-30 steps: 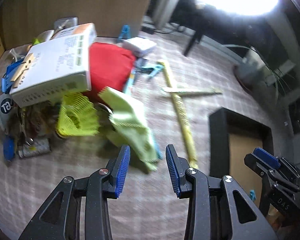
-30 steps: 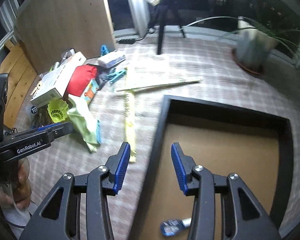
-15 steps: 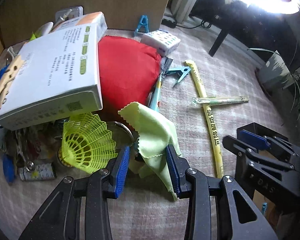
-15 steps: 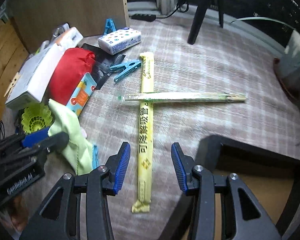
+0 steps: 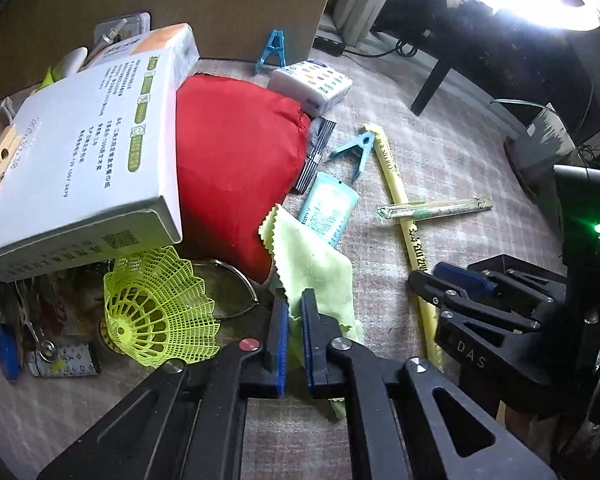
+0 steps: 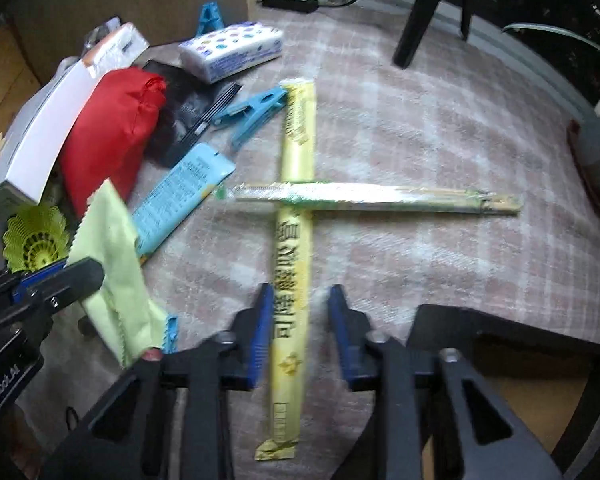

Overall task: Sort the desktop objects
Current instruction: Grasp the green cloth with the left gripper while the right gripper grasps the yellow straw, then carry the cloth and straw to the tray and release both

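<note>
Right now the right hand-held gripper (image 6: 298, 312) straddles the near stretch of the long yellow sleeve (image 6: 292, 248), which lies on the checked table (image 6: 440, 128) with its long axis running from near to far, in line with the fingers; the jaws are closing with the sleeve between them, and the pads do not look to be pressing it yet. A thinner green-printed chopstick packet (image 6: 372, 197) lies across the sleeve farther off, left to right, so a lift may drag it along. To the left, the left hand-held gripper (image 5: 294, 312) is pinched together on the light green cloth (image 5: 312, 264), just near the red pouch (image 5: 236, 168) and beside the yellow shuttlecock (image 5: 156, 304). Chinese characters run down the sleeve, blurred; the white box (image 5: 88, 152) carries small Chinese print I cannot make out. The gripper bodies read "DAS" and "GenRobot.AI".
</note>
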{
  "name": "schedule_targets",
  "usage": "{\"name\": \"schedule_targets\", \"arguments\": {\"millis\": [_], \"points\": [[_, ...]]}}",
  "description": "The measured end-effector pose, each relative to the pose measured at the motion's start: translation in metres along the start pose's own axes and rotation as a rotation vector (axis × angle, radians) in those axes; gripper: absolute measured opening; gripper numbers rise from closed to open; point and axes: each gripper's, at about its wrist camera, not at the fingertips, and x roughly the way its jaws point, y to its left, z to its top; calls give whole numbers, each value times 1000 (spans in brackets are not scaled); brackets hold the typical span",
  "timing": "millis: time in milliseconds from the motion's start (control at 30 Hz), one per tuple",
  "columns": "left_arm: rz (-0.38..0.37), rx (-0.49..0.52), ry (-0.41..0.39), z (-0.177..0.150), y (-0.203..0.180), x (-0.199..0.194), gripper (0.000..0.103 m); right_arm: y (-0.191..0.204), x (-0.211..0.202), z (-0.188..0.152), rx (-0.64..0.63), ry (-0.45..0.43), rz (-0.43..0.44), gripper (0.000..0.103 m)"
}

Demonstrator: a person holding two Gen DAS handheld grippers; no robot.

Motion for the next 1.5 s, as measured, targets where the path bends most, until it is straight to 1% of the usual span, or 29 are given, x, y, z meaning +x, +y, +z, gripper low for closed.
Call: {"name": "schedule_targets", "arguments": {"millis": [33,67,200,267,433,600,633,700,767,933,1000,1067,1200,1400,1500], "points": [[-5,0,0,-1,0,0,1,2,1,-2,4,3,4,14],[-15,-4,-2,-2,1,-2,1,1,0,-3,8,4,7,12],[-23,8,-24,-4,1,-10,1,-4,-5,-7,34,0,49,12],[-25,-2,-34,-5,3,-14,1,-7,-9,-11,47,-10,68,12],[-51,-15,-53,-6,4,-27,1,-19,-24,-17,89,-25,127,12],[-87,3,-86,-9,-4,-47,1,-30,-35,-30,118,-23,183,12],[-91,5,-92,-10,-5,-50,1,-31,-39,-34,125,-23,212,12],[-109,6,-104,-10,-9,-59,1,-25,-49,-34,129,-29,233,12],[-126,12,-118,-10,-13,-68,1,-19,-62,-40,116,-54,229,12],[-158,33,-151,-8,-23,-92,1,-19,-94,-43,117,-108,243,12],[-174,45,-165,-8,-29,-102,1,-18,-102,-41,115,-127,243,12],[-195,66,-174,-8,-38,-111,1,-21,-115,-44,112,-151,225,12],[-231,110,-173,-12,-58,-120,1,-39,-132,-55,124,-174,188,12],[-278,186,-149,-21,-100,-118,1,-87,-143,-88,191,-182,91,12],[-305,223,-120,-27,-124,-110,1,-118,-145,-115,250,-176,42,12]]}}
